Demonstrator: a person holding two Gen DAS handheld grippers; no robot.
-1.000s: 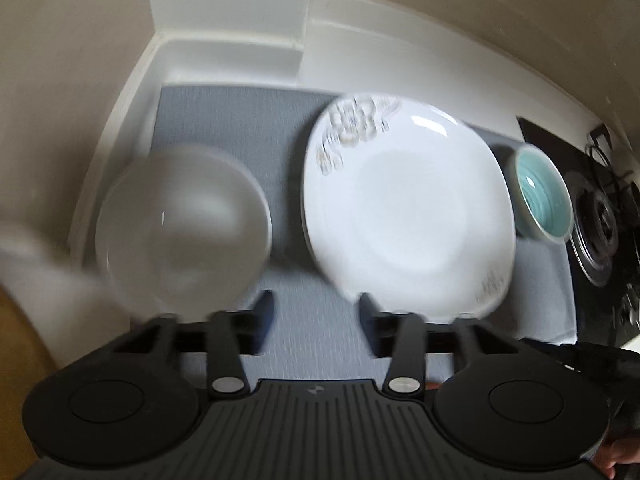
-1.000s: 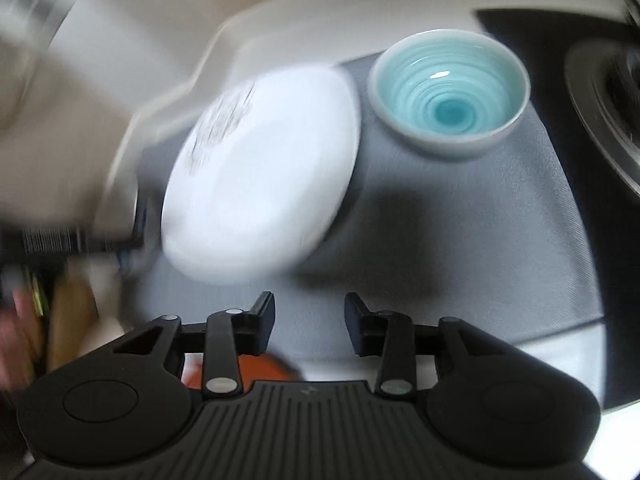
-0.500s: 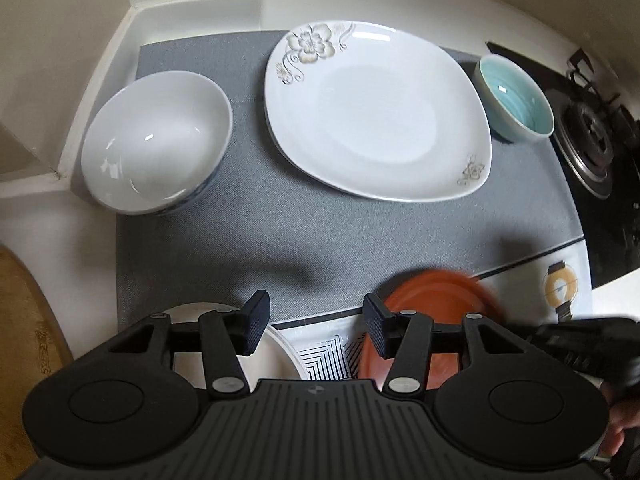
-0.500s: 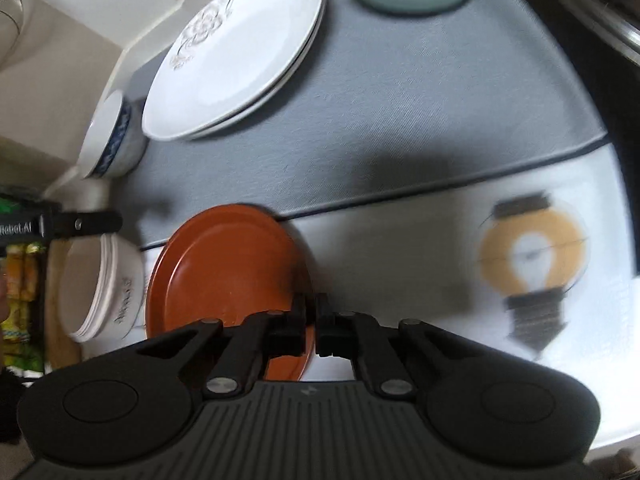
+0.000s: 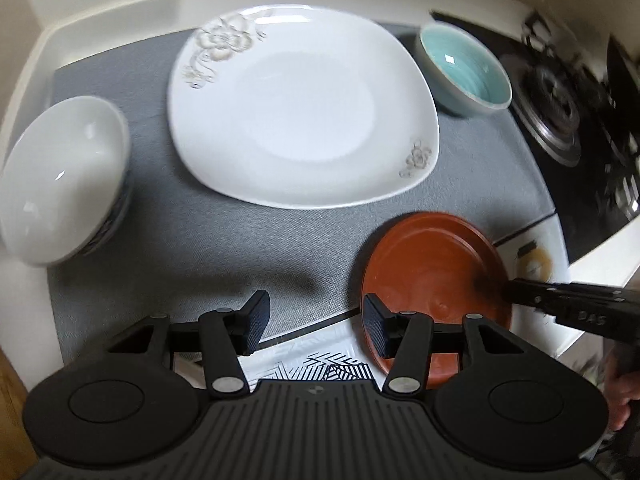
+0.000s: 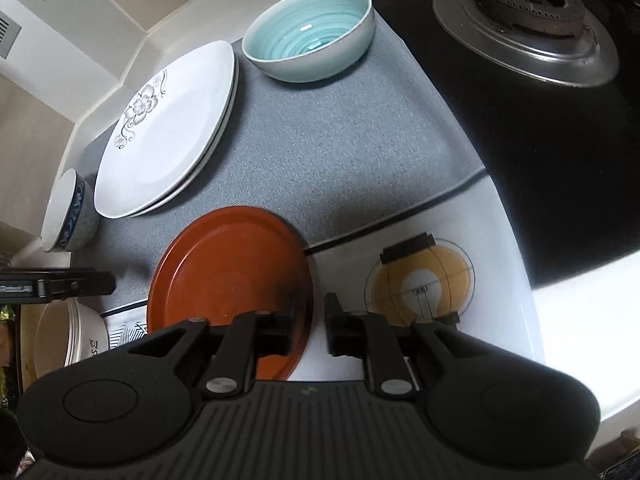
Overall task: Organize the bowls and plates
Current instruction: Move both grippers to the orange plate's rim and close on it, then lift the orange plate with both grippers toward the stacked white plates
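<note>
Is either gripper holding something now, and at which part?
Nothing is held. The left gripper is empty; the right gripper's jaws are opening astride the round reddish-brown plate's near rim.

mat [image 5: 192,248]: grey woven cloth, matt, rough
white plate [image 5: 304,108]: glazed ceramic, glossy, smooth
teal bowl [image 6: 308,36]: glossy glaze w/ ridged rings inside
red plate [image 6: 228,276]: smooth, satin
burner [image 6: 528,12]: dull metal
grippers: matt black plastic, ribbed

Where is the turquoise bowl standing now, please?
The turquoise bowl stands upright at the far end of the grey mat, between the white flowered plate and the gas burner.
</note>
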